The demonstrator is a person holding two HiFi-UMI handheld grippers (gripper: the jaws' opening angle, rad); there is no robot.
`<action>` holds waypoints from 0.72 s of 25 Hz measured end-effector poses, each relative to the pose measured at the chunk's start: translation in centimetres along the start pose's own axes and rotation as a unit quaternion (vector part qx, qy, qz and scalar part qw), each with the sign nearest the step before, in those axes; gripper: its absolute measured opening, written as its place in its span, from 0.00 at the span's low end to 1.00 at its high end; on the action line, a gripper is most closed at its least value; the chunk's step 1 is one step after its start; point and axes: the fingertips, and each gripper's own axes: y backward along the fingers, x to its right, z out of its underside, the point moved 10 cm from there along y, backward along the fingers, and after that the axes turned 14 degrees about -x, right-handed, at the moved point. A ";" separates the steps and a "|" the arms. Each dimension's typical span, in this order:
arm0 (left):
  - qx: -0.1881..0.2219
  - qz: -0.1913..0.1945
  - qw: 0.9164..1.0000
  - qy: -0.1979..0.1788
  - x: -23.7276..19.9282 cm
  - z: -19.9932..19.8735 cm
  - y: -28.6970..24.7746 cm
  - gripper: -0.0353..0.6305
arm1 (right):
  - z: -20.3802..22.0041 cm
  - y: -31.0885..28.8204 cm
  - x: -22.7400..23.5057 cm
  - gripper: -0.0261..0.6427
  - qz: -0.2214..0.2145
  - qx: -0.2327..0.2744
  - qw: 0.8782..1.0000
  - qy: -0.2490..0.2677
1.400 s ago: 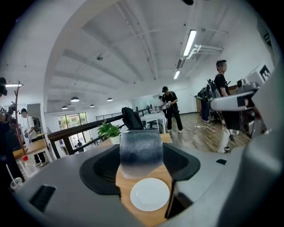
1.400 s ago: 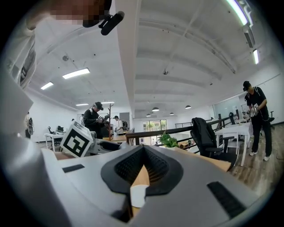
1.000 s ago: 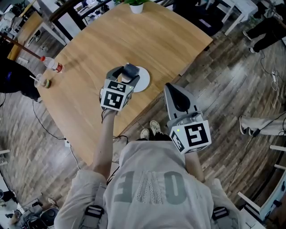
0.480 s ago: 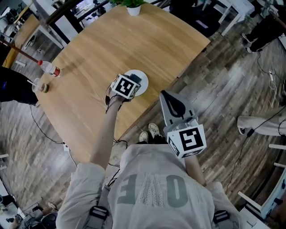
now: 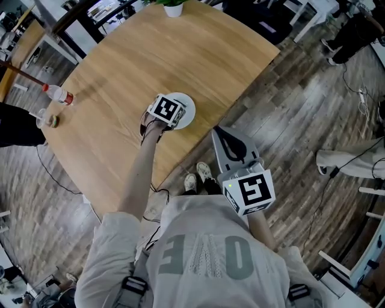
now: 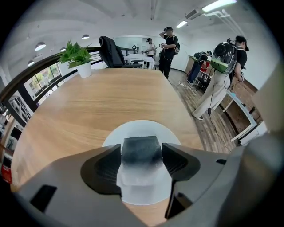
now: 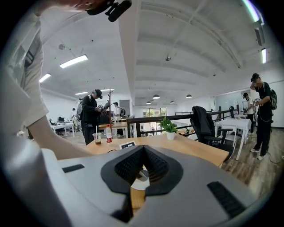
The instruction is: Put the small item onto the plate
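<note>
A small dark grey item (image 6: 141,150) sits between the jaws of my left gripper (image 6: 141,157), which is shut on it. The item hangs just over the middle of the round white plate (image 6: 133,128) on the wooden table (image 6: 97,97). In the head view the left gripper (image 5: 177,109) with its marker cube covers most of the plate (image 5: 189,114) and hides the item. My right gripper (image 5: 225,138) is held off the table's near edge, above the floor. Its jaws (image 7: 143,166) are shut with nothing in them, and a sliver of the plate (image 7: 140,183) shows below them.
A potted plant (image 5: 172,7) stands at the table's far edge. A bottle (image 5: 57,94) and a cup (image 5: 45,119) are at the far left edge. People (image 6: 167,46) and a black chair (image 6: 111,51) stand beyond the table. Wooden floor (image 5: 301,120) lies on the right.
My left gripper has carried the dark item forward and down until it is over the plate's middle. The right gripper has hardly moved.
</note>
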 end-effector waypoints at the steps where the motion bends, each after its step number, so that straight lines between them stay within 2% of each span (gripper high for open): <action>1: -0.002 -0.003 1.000 -0.007 0.1 0.0 -0.1 0.50 | 0.0 -0.1 -0.1 0.07 -0.001 0.000 1.000 0.001; 7: 0.001 -0.013 1.000 -0.017 0.4 -0.1 -0.2 0.50 | -0.2 -0.5 -0.3 0.07 -0.005 -0.001 1.000 -0.001; 10: 0.012 0.007 1.000 -0.005 0.9 -0.1 0.5 0.50 | -0.3 -0.7 -0.4 0.07 -0.006 -0.002 1.000 -0.001; 15: 0.088 -0.023 0.996 0.000 0.6 -0.8 4.0 0.50 | -0.8 -0.9 -0.6 0.07 -0.012 0.004 1.000 0.005; 17: 0.144 -0.024 0.989 0.017 0.4 -1.1 6.7 0.50 | -1.2 -1.0 -0.6 0.07 -0.013 0.010 1.000 0.008; 18: 0.181 -0.025 0.983 0.027 0.3 -1.3 8.4 0.50 | -1.5 -1.1 -0.6 0.07 -0.013 0.013 1.000 0.010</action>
